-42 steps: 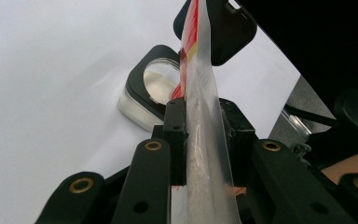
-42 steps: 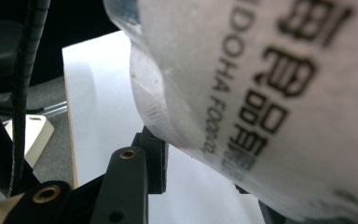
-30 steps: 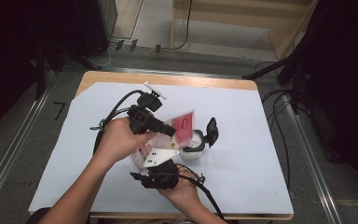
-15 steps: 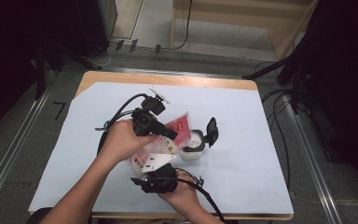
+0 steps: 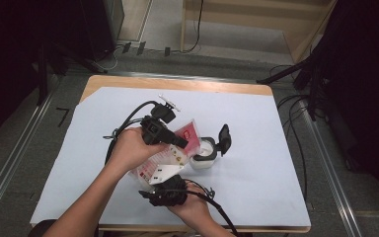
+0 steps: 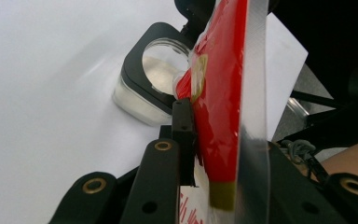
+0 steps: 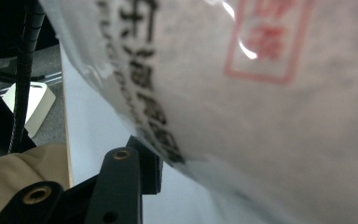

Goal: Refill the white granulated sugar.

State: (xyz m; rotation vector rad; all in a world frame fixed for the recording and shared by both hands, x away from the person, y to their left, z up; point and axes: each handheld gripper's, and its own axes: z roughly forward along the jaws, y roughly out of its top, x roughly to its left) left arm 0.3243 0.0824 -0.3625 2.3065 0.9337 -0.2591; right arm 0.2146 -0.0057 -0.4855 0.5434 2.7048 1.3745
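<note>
Left claw [image 5: 180, 143] closing tighter on red-and-white printed pouch [image 5: 185, 136], now tilted over jar [image 5: 202, 157]

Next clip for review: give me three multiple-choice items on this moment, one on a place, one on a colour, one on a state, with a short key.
1. Where does the open jar stand?
A. on the white sheet, beside the packet's upper end
B. on the floor beyond the table
C. on the bare wooden edge of the table

2. What colour is the upper end of the packet?
A. blue
B. red
C. green

3. How is the jar's black lid?
A. flipped open, standing up beside the mouth
B. closed over the mouth
C. lying flat on the sheet, apart from the jar

Key: 1 A, the high view shows the jar on the white sheet next to the packet; 2 B, the left gripper view shows that end red; 3 A, the lid stands up at the jar's far side and the mouth is uncovered.
</note>
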